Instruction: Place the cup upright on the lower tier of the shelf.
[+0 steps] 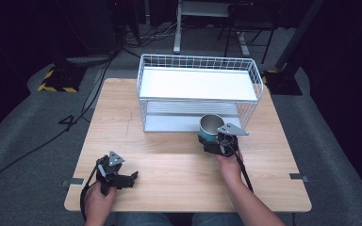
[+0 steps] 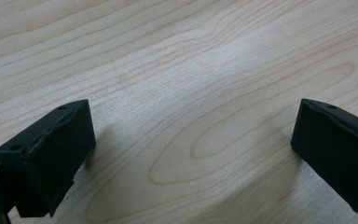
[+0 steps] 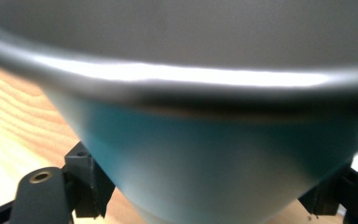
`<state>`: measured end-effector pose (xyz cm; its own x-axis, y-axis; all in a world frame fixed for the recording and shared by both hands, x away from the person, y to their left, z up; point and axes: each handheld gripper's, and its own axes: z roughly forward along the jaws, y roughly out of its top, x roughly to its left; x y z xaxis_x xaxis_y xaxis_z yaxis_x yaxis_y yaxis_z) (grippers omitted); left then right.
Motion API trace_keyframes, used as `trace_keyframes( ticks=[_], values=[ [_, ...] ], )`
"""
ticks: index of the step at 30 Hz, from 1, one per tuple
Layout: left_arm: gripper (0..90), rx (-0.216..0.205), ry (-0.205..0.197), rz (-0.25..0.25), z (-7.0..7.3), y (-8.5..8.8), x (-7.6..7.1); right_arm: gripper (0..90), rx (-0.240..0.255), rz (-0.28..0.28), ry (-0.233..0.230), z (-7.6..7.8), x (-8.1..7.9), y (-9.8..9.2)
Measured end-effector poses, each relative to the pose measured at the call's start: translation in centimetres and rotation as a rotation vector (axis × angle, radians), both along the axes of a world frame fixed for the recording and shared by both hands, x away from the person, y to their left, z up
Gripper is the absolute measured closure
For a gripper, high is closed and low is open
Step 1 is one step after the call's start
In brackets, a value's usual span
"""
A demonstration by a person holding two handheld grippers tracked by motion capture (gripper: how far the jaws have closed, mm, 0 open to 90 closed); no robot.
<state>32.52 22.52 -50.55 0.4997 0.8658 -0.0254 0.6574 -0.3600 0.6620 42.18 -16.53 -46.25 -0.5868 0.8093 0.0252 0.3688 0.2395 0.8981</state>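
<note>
The wooden table carried a white wire rack with 2 levels, standing just beyond the right gripper. That gripper's jaws were clamped on a teal cup with a steel rim, holding it upright just in front of the rack's lower shelf. The left gripper rested low over the table's near edge, well apart from the cup, its jaws spread wide over bare wood

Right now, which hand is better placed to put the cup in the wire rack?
Right. The right gripper already clamps the teal cup just before the rack; the left gripper lies open near the table's front edge.
</note>
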Motion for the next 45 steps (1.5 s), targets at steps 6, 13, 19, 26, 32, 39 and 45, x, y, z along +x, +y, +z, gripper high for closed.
trace_keyframes(
  ticks=[6, 13, 19, 26, 32, 39, 45],
  values=[
    [0.1, 0.000, 0.000, 0.001, 0.0, 0.0, 0.0, 21.9, 0.001, -0.003, -0.015, 0.4, 1.4, 0.9],
    [0.2, 0.001, -0.003, 0.002, 0.0, 0.0, 0.0, 21.9, 0.007, -0.012, -0.023, 0.4, 2.7, 1.9],
    [0.1, -0.002, -0.001, 0.008, 0.0, -0.1, 0.0, 21.9, 0.008, -0.032, -0.023, 0.2, 3.9, 2.7],
    [0.1, -0.001, -0.001, 0.009, 0.0, -0.1, 0.1, 21.9, 0.012, -0.047, -0.026, 0.1, 5.4, 3.3],
    [0.1, -0.002, -0.001, 0.009, 0.0, -0.1, 0.1, 21.9, 0.009, -0.060, -0.021, -0.1, 6.5, 3.8],
    [0.1, -0.001, -0.001, 0.009, 0.0, -0.1, 0.1, 21.9, 0.009, -0.073, -0.035, -0.5, 7.6, 4.2],
    [0.1, -0.001, -0.001, 0.009, 0.0, -0.1, 0.1, 21.9, 0.008, -0.085, -0.023, -1.3, 8.6, 4.6]
  ],
)
